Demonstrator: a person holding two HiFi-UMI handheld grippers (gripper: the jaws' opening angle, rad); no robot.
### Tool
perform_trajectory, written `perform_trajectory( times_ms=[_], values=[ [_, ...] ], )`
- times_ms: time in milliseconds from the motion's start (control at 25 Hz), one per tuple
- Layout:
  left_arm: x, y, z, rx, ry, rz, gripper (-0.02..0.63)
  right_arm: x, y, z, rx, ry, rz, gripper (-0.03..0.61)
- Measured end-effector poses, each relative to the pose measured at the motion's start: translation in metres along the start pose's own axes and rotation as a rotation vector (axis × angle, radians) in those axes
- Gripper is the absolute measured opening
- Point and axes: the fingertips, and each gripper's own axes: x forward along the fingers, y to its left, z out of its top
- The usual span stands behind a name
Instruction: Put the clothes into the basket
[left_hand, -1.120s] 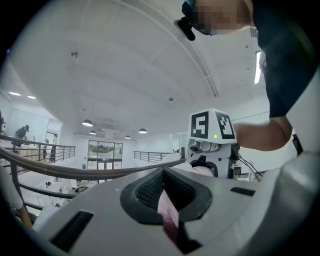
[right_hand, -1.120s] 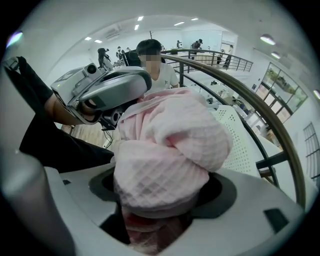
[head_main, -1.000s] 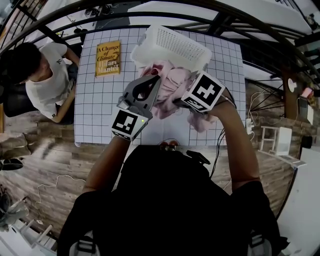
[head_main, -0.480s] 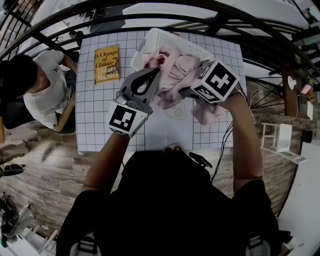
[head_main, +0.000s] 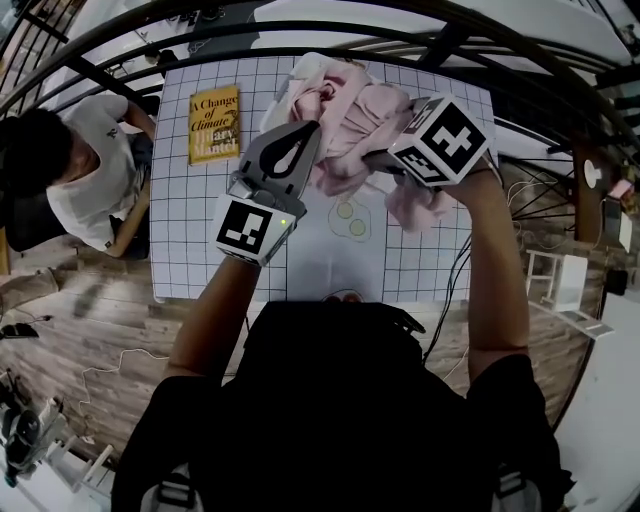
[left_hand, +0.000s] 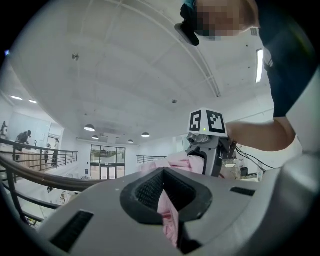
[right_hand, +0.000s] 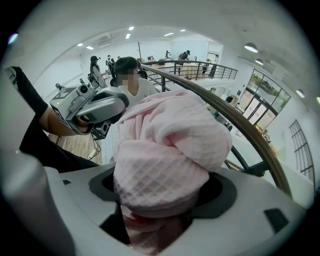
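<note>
A bunched pink garment (head_main: 350, 120) hangs between my two grippers above the far part of the gridded table (head_main: 190, 230). My left gripper (head_main: 305, 138) is shut on a thin fold of the pink cloth (left_hand: 167, 220). My right gripper (head_main: 378, 158) is shut on a thick quilted wad of the garment (right_hand: 170, 145), which bulges out over its jaws. The white basket lies beneath the cloth and is almost wholly hidden; only a pale edge (head_main: 296, 68) shows. Each gripper appears in the other's view: the right gripper (left_hand: 205, 150) and the left gripper (right_hand: 97, 112).
A yellow book (head_main: 214, 123) lies at the table's far left. A person in a white shirt (head_main: 80, 170) sits at the table's left side. Two small green ovals (head_main: 350, 218) mark the tabletop under the grippers. A dark curved railing (head_main: 330, 20) runs behind the table.
Both grippers have carried the pink garment toward the far side of the table and a little higher. The basket, plainly visible a second ago, is now covered by the cloth.
</note>
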Motion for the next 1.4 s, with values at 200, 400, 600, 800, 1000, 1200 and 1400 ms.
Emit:
perform_trajectory(
  times_ms=[200, 400, 600, 800, 1000, 1200, 1400],
  values=[
    [0.012, 0.008, -0.005, 0.008, 0.018, 0.024, 0.003, 0.002, -0.025, 0.01, -0.014, -0.021, -0.005, 0.391],
    [0.029, 0.024, -0.015, 0.008, -0.006, 0.047, 0.003, 0.017, -0.058, 0.019, -0.014, -0.035, -0.039, 0.391],
    [0.041, 0.035, -0.03, -0.016, 0.009, 0.053, 0.003, 0.043, -0.08, 0.022, -0.029, -0.032, -0.058, 0.391],
    [0.045, 0.047, -0.055, -0.027, 0.034, 0.071, 0.003, 0.083, -0.085, 0.018, -0.041, -0.019, -0.039, 0.391],
    [0.046, 0.056, -0.079, -0.044, 0.044, 0.078, 0.003, 0.125, -0.088, 0.014, -0.071, -0.004, -0.019, 0.391],
    [0.046, 0.062, -0.1, -0.048, 0.06, 0.087, 0.003, 0.165, -0.092, 0.005, -0.08, 0.007, -0.008, 0.391],
    [0.048, 0.065, -0.114, -0.06, 0.071, 0.095, 0.003, 0.191, -0.103, -0.004, -0.066, 0.004, -0.029, 0.391]
  ],
)
